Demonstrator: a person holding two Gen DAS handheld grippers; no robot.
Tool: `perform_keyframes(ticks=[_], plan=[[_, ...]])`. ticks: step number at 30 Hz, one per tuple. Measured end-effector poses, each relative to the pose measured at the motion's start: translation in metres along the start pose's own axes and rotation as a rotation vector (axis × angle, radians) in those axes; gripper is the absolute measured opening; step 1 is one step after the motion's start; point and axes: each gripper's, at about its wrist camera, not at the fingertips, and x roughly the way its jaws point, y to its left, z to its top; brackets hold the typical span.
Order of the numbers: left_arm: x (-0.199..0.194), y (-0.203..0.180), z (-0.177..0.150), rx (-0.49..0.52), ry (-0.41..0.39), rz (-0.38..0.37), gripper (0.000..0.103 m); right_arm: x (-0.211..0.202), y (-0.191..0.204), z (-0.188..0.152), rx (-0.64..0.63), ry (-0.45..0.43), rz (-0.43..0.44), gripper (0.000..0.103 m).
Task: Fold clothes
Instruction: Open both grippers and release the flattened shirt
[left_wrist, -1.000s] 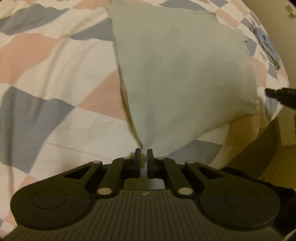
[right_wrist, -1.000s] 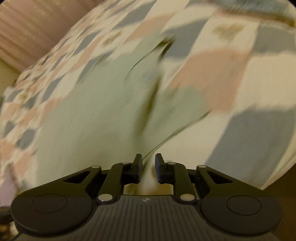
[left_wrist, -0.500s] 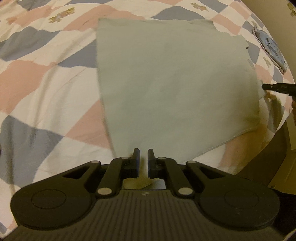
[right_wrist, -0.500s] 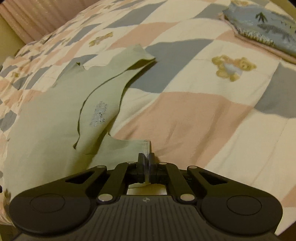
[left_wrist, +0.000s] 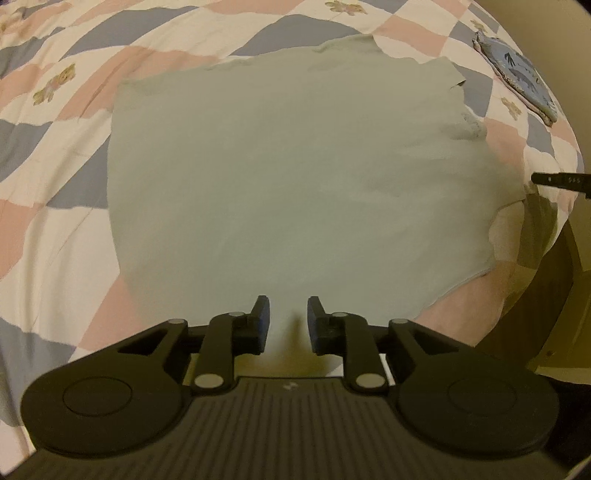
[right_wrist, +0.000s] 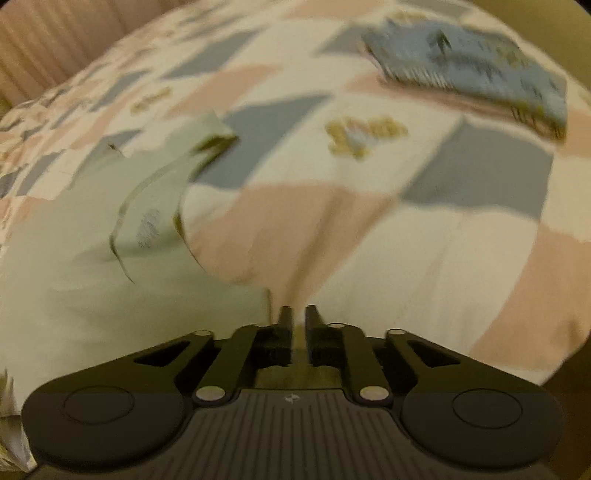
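Both tools sit low in frame: the left hand-held gripper (left_wrist: 287, 319) is spread, empty, over the pale green garment (left_wrist: 288, 177) lying flat mid-frame on the checked bed (left_wrist: 55, 229); the right hand-held gripper (right_wrist: 298, 325) is narrowly parted, holding nothing.

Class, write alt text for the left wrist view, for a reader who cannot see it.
A pale green garment lies spread flat on a checked quilt of pink, grey and cream. The left claw sits open at its near edge, holding nothing. A folded blue patterned cloth lies far right, and the right claw's tip shows at the garment's right edge.
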Motion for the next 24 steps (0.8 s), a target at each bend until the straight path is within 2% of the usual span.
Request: perform_keyframes(ticks=[3, 4, 6, 12, 15, 18, 20, 22, 24], plan=[[-0.002, -0.004, 0.003, -0.003, -0.003, 0.019, 0.018, -0.004, 0.008, 0.006, -0.010, -0.005, 0.045, 0.019], [-0.004, -0.005, 0.002, -0.004, -0.010, 0.027, 0.020, -0.005, 0.010, 0.009, -0.011, 0.000, 0.060, 0.020], [-0.008, -0.006, 0.001, -0.013, -0.022, 0.052, 0.027, -0.007, 0.016, 0.013, -0.019, 0.008, 0.086, 0.029], [-0.021, 0.000, -0.008, -0.058, -0.048, 0.144, 0.044, -0.020, 0.044, 0.018, -0.043, 0.028, 0.134, 0.048], [-0.028, 0.009, -0.015, -0.068, -0.058, 0.169, 0.053, -0.028, 0.065, 0.017, -0.071, 0.030, 0.153, 0.052], [-0.033, 0.021, -0.026, -0.041, -0.051, 0.177, 0.054, -0.034, 0.090, 0.012, -0.094, 0.034, 0.163, 0.059], [-0.034, 0.031, -0.035, 0.005, -0.038, 0.171, 0.054, -0.038, 0.108, 0.006, -0.106, 0.034, 0.157, 0.060], [-0.036, 0.041, -0.043, 0.052, -0.025, 0.165, 0.057, -0.042, 0.129, -0.002, -0.114, 0.033, 0.142, 0.066], [-0.038, 0.050, -0.048, 0.110, -0.032, 0.160, 0.062, -0.049, 0.151, -0.011, -0.112, 0.022, 0.083, 0.077]])
